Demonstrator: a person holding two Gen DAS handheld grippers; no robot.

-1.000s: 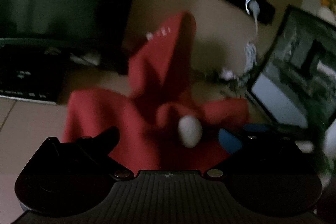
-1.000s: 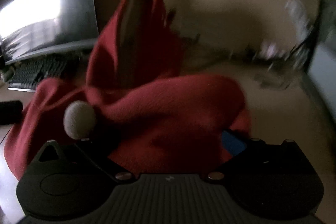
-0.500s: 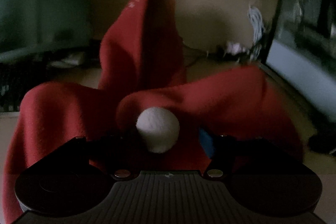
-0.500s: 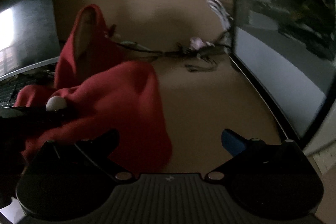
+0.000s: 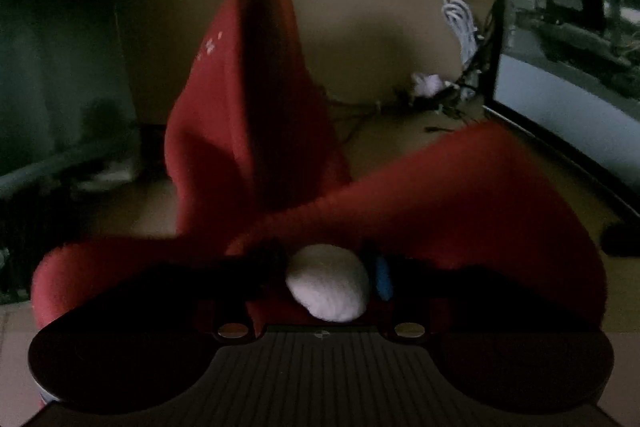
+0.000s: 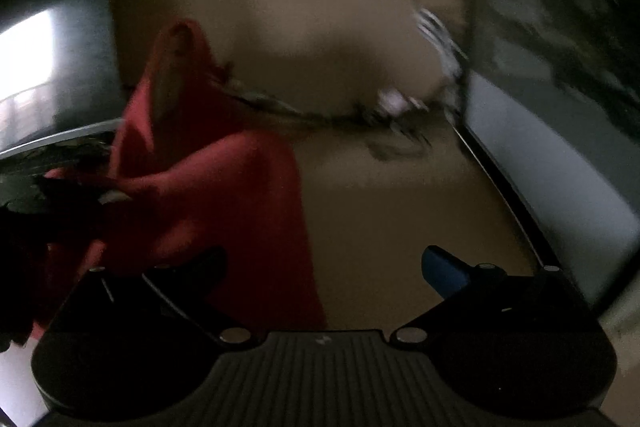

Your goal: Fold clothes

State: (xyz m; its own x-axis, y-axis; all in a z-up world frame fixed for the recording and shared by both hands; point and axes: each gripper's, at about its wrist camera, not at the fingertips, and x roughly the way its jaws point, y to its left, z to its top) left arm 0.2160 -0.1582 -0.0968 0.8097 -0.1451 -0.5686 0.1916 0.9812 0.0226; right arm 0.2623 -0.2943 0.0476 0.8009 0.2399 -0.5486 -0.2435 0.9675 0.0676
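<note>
Left wrist view: tan table (image 5: pixel 392 151), dark room | screen (image 5: pixel 568 39) at right, white cable (image 5: pixel 460 23) upper right | red cloth (image 5: pixel 256 131) fills the middle, white ball (image 5: pixel 328 283) low | left gripper (image 5: pixel 332 279) pinches the ball | right gripper (image 6: pixel 324 267) spread wide, red cloth (image 6: pixel 212 187) at left in its view

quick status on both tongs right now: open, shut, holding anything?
Left tongs: shut on the white pompom of the red garment.
Right tongs: open, holding nothing; the red garment lies to their left.
</note>
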